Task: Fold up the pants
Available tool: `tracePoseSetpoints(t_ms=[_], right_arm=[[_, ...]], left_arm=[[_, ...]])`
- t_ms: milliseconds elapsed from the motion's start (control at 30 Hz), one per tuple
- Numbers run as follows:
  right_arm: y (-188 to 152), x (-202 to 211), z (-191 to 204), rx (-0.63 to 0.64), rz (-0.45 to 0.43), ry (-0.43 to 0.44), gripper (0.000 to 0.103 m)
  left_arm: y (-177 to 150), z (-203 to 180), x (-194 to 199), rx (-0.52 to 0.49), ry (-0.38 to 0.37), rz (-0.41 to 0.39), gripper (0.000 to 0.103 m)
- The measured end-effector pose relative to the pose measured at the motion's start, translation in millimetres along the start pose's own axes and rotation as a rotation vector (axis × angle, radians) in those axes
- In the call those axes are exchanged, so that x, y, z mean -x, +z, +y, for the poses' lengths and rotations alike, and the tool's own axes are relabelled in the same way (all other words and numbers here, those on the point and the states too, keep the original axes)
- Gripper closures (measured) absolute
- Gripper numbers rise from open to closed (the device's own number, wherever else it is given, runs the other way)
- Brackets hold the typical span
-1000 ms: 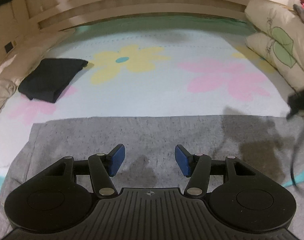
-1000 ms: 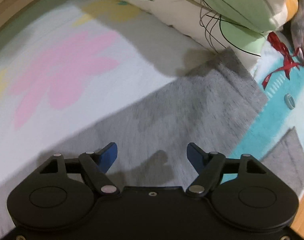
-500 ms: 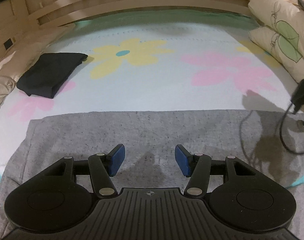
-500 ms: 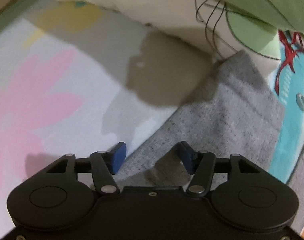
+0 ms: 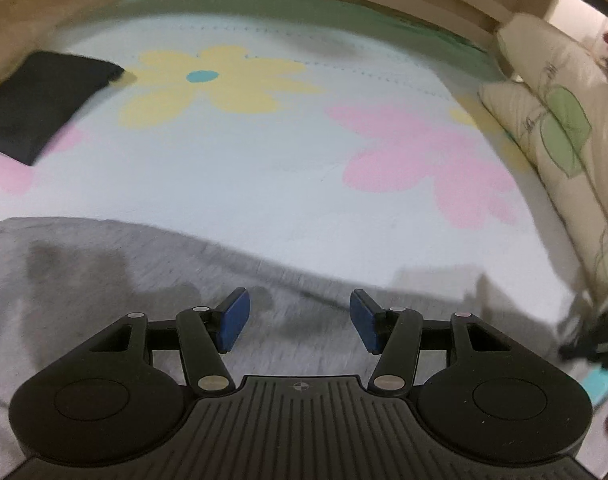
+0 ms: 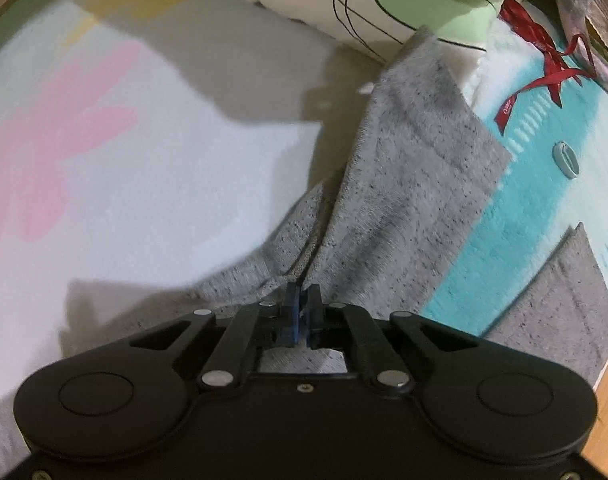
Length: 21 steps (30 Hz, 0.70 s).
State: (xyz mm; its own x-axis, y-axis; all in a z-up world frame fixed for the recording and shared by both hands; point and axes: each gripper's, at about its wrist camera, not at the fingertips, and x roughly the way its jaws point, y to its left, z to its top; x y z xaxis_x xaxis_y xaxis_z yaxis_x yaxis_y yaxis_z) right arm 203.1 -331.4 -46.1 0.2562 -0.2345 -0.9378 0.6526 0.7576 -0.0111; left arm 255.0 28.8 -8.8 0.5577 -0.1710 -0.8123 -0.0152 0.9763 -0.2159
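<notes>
Right wrist view: right gripper [image 6: 302, 308] jaws have just closed, now pinching a bunched edge fold of the gray pants [image 6: 415, 184], soft heathered knit that lay flat before. Left gripper [image 5: 296, 320] jaws wide, empty, over the pants [image 5: 84, 280] spread on the floral bedsheet [image 5: 264, 168]; folded black garment [image 5: 44, 100] sits far left.

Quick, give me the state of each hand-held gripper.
Left hand-held gripper: open, empty, over the gray pants.
Right hand-held gripper: just closed, pinching the gray pants' edge.
</notes>
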Motion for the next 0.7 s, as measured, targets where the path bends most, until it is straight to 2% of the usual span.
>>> tracePoseSetpoints(t_ms=[133, 300, 433, 500, 533, 700], right_arm=[[-7, 3, 2, 0.021, -0.010, 0.001, 0.099], [-16, 3, 4, 0.058, -0.021, -0.013, 0.099], [-12, 3, 12, 0.085, -0.025, -0.012, 0.099], [-13, 4, 9, 0.085, -0.022, -0.005, 0.099], [-15, 5, 11, 0.085, -0.022, -0.001, 0.099], [-10, 7, -3, 0.081, -0.010, 0.037, 0.099]], left_arm=[[18, 4, -29, 0.056, -0.005, 0.056, 0.049], [18, 10, -65, 0.129, 0.009, 0.156, 0.049], [17, 14, -82, 0.204, -0.004, 0.170, 0.049], [16, 19, -84, 0.239, -0.018, 0.138, 0.066], [16, 19, -82, 0.242, 0.000, 0.123, 0.095], [9, 27, -37, 0.281, -0.045, 0.044, 0.096]])
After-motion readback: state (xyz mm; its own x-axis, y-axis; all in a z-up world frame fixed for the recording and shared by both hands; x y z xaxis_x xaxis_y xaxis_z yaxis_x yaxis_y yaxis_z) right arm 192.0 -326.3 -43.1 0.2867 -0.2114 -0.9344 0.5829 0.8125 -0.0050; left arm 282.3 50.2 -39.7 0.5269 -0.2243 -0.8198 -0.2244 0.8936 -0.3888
